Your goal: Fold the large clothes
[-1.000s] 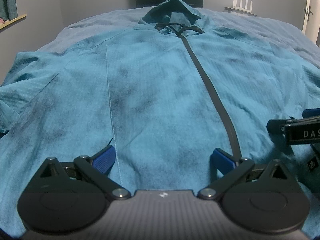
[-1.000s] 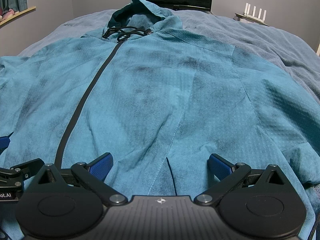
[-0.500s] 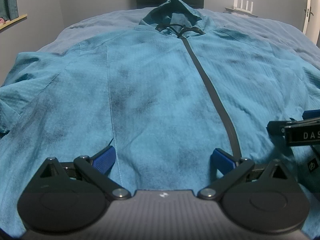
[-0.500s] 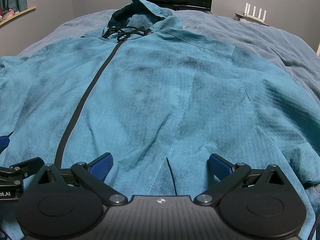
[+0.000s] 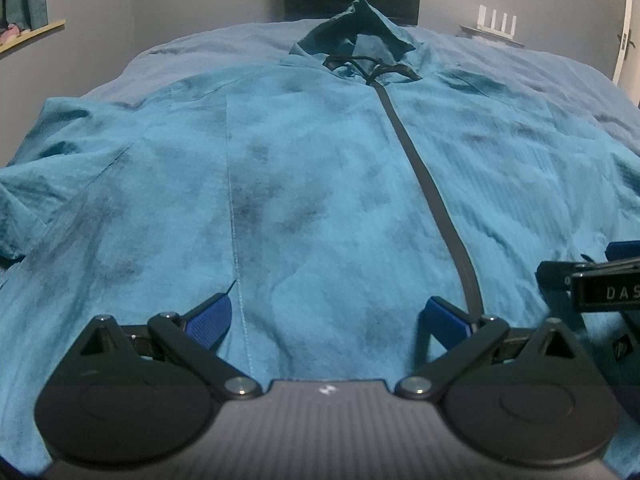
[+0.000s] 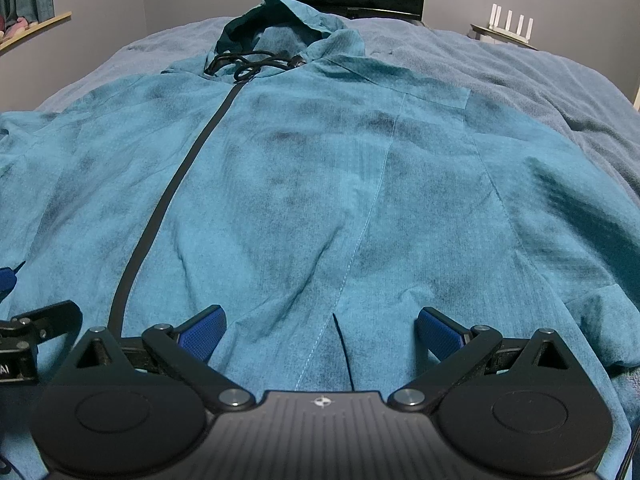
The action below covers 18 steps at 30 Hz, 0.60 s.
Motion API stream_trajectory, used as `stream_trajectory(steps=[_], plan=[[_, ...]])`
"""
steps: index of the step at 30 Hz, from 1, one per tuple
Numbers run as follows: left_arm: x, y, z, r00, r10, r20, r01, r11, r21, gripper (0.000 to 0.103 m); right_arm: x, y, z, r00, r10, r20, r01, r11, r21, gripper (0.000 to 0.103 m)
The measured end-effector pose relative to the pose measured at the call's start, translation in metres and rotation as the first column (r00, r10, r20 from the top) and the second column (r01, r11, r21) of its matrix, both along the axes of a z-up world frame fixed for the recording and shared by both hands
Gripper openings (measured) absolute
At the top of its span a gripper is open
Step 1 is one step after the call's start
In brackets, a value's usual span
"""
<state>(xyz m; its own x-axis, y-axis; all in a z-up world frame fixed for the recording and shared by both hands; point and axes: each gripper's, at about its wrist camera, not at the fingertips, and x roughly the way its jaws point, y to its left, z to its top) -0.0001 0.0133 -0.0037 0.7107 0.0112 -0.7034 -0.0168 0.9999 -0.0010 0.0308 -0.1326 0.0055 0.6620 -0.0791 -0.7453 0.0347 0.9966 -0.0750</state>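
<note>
Jacket [image 5: 320, 184] flat — between both grippers' spread jaws

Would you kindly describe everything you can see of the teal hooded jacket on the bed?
The teal jacket lies flat, front up, on a blue-grey bed cover, hood farthest from the cameras. Its thin, grid-textured fabric looks mottled with darker patches. A dark zipper runs closed to the collar, where black drawcords lie tangled. Both sleeves spread sideways. The open left claw and right claw sit at its hem.
</note>
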Motion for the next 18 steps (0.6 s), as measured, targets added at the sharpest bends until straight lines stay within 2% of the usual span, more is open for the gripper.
stream_trajectory(steps=[18], plan=[[-0.0012,-0.0036,-0.0002,1.0,-0.008,0.004,0.008,1.0,0.027,0.103,0.0001,-0.0035,0.0037,1.0,-0.006,0.013,0.006,1.0,0.013,0.103]])
